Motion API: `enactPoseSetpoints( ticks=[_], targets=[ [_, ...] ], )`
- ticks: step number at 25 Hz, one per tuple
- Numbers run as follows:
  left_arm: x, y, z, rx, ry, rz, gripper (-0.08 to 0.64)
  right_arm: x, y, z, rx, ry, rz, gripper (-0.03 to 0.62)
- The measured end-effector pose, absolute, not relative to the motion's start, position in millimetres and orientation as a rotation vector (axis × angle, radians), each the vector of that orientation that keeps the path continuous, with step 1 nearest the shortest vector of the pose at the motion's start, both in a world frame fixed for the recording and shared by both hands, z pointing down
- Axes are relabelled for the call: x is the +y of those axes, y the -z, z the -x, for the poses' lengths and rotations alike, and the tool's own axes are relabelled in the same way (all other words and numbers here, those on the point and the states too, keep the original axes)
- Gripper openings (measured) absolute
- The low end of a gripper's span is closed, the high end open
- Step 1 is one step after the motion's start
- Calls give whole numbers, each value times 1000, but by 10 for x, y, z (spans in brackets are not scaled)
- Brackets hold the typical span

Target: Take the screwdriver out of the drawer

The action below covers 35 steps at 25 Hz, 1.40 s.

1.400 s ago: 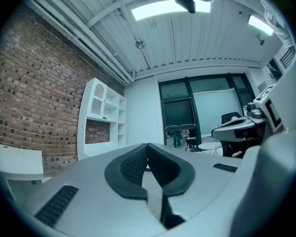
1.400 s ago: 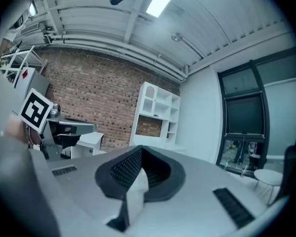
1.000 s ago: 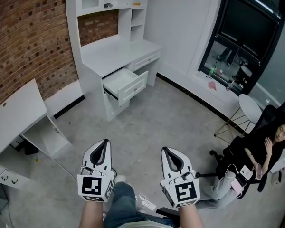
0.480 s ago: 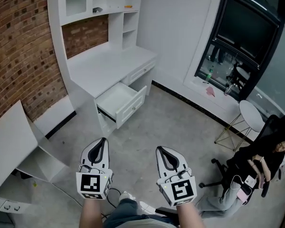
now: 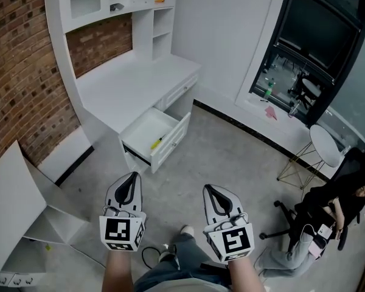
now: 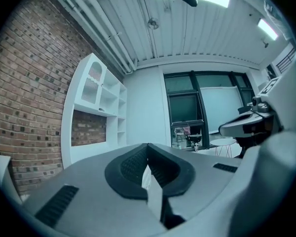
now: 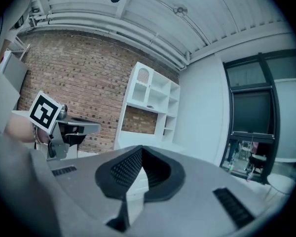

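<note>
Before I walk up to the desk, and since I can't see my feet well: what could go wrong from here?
1. A black cable loops on the grey floor beside your shoe; you could trip on it.
2. The left gripper and right gripper are both shut and empty; open one before reaching, or it may just shove the yellow-handled screwdriver.
3. That screwdriver lies close to the open white drawer's front panel, so gripper room may be tight.

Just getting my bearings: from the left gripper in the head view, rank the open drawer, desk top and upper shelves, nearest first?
1. The open drawer, just ahead of the left gripper, with the yellow screwdriver inside.
2. The desk top, behind the drawer.
3. The upper shelves, farthest, against the wall.
</note>
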<state>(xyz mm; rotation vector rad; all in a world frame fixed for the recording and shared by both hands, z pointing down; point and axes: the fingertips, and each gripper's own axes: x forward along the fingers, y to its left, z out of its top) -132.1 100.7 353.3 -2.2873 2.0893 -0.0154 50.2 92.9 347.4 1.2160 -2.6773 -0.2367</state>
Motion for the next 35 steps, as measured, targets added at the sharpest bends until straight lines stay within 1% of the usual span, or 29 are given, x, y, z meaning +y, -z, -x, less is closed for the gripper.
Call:
enactPoseSetpoints(
  ticks=[9, 18, 24, 25, 26, 27, 28, 31, 35],
  targets=[
    [216, -3711, 1692, 2185, 15, 2291, 14, 50, -3617, -275, -2683, 193, -1217, 12],
    [-1071, -3734, 1859, 2149, 62, 2325, 14, -1322, -3613, -75, -2708, 153, -1224, 11],
    [-1953, -3789, 1859, 2136, 92, 2385, 17, -2214, -3628, -148, -2704, 86, -1247, 12],
    [-2091, -3832, 1848, 2138, 110, 2407, 46, -2343, -3645, -172, -2699, 75, -1249, 11],
    [-2224, -3889, 1830, 2138, 131, 2438, 128, -2466, -3666, -201, -2696, 60, -1253, 12],
    [-2347, -3956, 1808, 2140, 157, 2469, 234, -2581, -3691, -233, -2695, 41, -1258, 12],
    [-2457, -4023, 1789, 2142, 187, 2490, 275, -2689, -3720, -267, -2695, 20, -1264, 12],
    [-2706, -4214, 1762, 2137, 299, 2520, 301, -2960, -3844, -327, -2688, -29, -1268, 12],
    [-2952, -4502, 1788, 2134, 404, 2566, 302, -3221, -4096, -309, -2660, -87, -1249, 11]
  ],
)
